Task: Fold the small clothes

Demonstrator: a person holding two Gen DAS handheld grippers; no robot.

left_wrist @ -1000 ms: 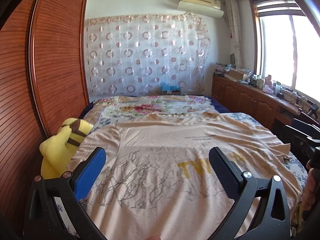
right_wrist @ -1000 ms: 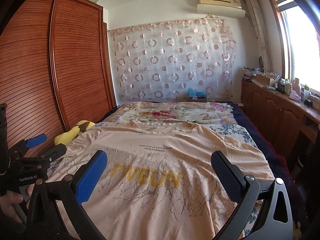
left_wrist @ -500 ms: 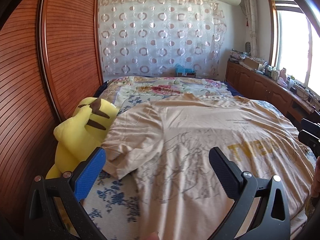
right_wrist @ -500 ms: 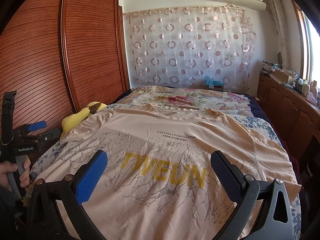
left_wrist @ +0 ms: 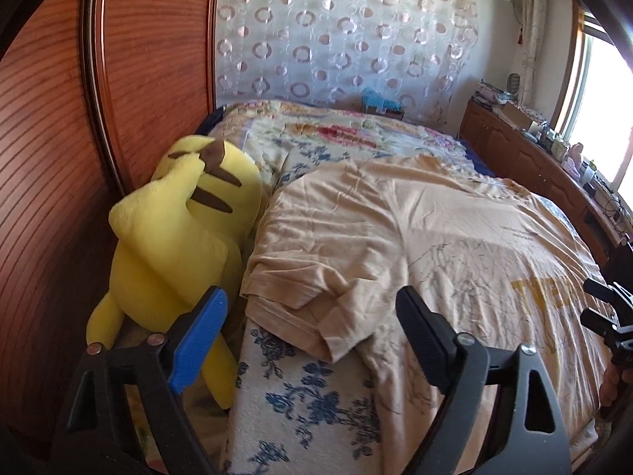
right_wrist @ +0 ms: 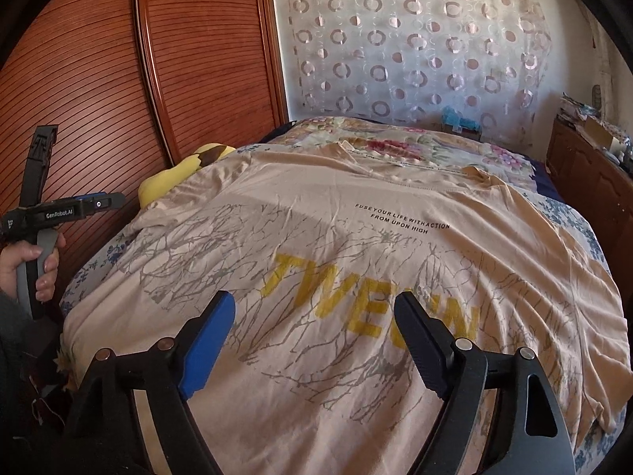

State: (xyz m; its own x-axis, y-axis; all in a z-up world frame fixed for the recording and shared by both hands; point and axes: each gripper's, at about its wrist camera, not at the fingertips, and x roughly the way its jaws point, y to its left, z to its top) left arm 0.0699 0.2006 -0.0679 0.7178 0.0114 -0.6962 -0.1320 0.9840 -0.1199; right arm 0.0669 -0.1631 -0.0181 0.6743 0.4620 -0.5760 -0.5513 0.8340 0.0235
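A peach T-shirt [right_wrist: 356,206] with yellow "TVEUN" lettering and a grey branch print lies spread out, front up, on the bed. Its left sleeve [left_wrist: 316,277] is rumpled near the bed's left edge. My left gripper [left_wrist: 310,297] hovers just above that sleeve with its jaws closing; the pads touch no cloth. My right gripper [right_wrist: 313,299] hangs over the yellow lettering, its jaws also closing, with only the flat shirt below them. In the right wrist view a hand [right_wrist: 35,265] holds the left gripper at the far left.
A yellow plush toy [left_wrist: 178,237] leans between the bed and the ribbed wooden wardrobe doors [left_wrist: 59,118]. The floral bedspread [left_wrist: 316,396] shows beside the sleeve. A wooden cabinet [left_wrist: 534,166] with clutter on top runs under the window at the right.
The left gripper swung left and down, from the shirt's middle to the left sleeve by the plush toy. The right gripper tipped down toward the lettering. Both pairs of jaws narrowed a little.
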